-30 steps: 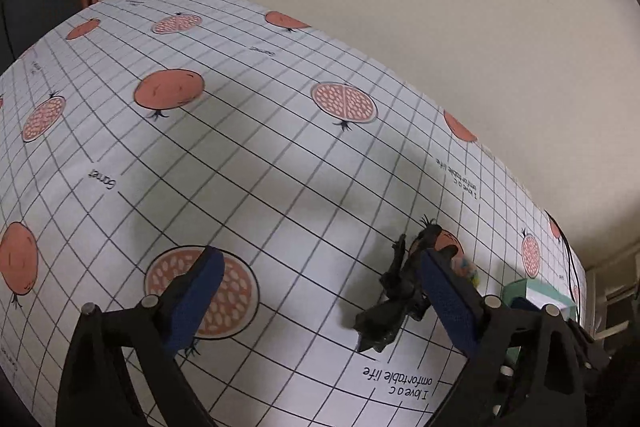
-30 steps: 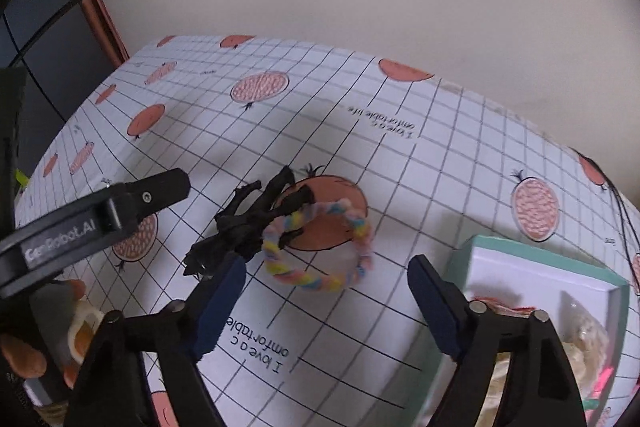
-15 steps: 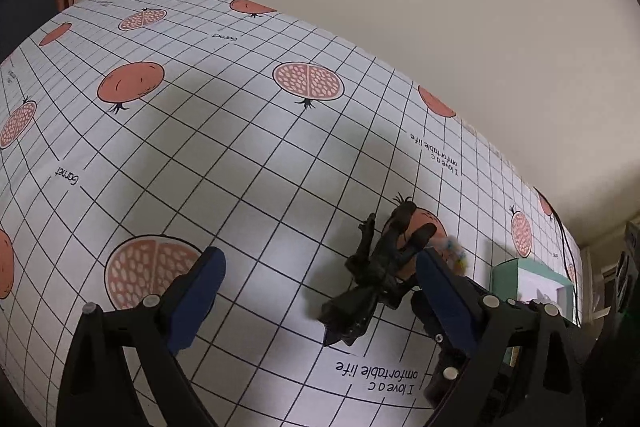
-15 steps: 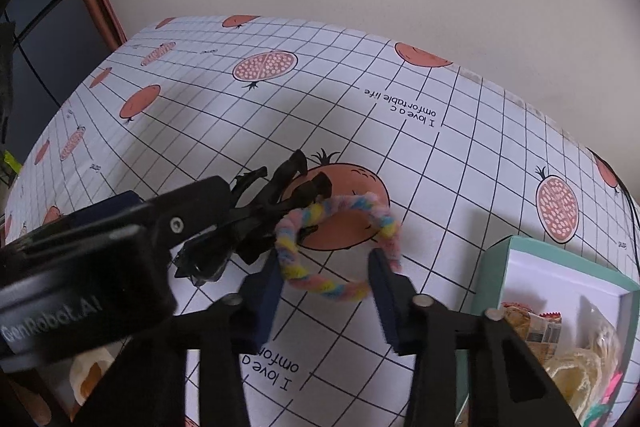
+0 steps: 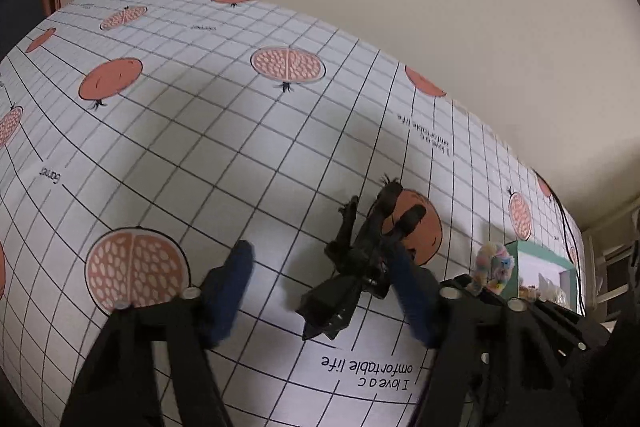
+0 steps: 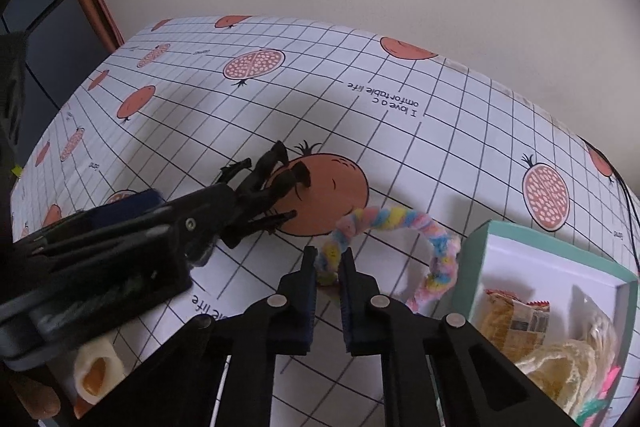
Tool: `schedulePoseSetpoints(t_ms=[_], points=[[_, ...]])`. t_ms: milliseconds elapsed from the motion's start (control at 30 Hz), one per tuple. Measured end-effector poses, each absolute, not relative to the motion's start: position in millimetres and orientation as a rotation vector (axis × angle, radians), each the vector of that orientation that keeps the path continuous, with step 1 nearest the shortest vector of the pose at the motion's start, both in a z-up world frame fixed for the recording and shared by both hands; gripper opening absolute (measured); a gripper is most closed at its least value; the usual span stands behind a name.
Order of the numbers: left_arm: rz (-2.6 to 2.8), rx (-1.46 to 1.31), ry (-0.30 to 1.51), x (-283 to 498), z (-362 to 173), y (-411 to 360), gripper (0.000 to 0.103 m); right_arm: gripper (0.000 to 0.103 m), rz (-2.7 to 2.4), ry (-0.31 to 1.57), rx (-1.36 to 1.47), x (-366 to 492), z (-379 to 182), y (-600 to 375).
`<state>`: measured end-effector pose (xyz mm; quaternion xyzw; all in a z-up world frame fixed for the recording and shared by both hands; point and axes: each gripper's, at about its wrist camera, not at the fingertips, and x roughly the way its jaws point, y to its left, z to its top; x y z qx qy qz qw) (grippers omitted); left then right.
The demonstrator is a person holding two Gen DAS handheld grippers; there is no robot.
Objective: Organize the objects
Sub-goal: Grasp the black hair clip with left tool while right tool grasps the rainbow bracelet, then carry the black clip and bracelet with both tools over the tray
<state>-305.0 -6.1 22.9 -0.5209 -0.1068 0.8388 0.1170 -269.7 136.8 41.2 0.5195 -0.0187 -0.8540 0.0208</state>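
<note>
The right gripper (image 6: 329, 267) was clamped on the near end of a pastel braided hair tie (image 6: 400, 227), its two blue pads (image 6: 306, 283) pinching the fuzzy loop at the bottom centre of the right wrist view. The rest of the loop arched away toward 2 o'clock and hung just beside the near corner of a teal box (image 6: 480, 239), which sat at about 4 o'clock in that view. Whether the loop touched the worktop (image 6: 400, 147) could not be told. Inside the box lay a small printed packet (image 6: 516, 315) and some pale lacy pieces (image 6: 552, 367), with a bit of pink and green at the lower edge.

The left gripper (image 5: 320, 287) stood with its jaws spread apart and nothing between them. A black claw hair clip (image 5: 360, 259) lay on the worktop just inside its right pad (image 5: 412, 291), at about 1 o'clock from the midpoint of the gripper; the clip's far prongs overlapped a printed orange pomegranate on the gridded cloth. Contact between pad and clip could not be made out, as that pad was blurred. In the left wrist view the hair tie (image 5: 494, 267) showed at 3 o'clock, in front of the teal box (image 5: 536, 255).

At 8 o'clock in the right wrist view, fingertips (image 6: 38, 401) showed beneath the left gripper's body.
</note>
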Motion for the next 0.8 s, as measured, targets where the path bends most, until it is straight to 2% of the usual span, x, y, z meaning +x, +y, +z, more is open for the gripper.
schedulePoseSetpoints(t_ms=[67,167,333,800], points=[[2.444,-1.533,-0.304,-304,20,-4,0.066,0.011,-2.654,-0.076,1.61,-268,43,140],[2.431,-1.535,-0.28,-303,19,0,0.057,0.011,-2.659,-0.09,1.617,-266,44,146],[2.425,-1.525,-0.231,-301,21,7,0.031,0.011,-2.662,-0.089,1.617,-263,47,148],[2.467,-1.487,-0.269,-295,38,2,0.031,0.008,-2.712,-0.114,1.577,-246,72,156]])
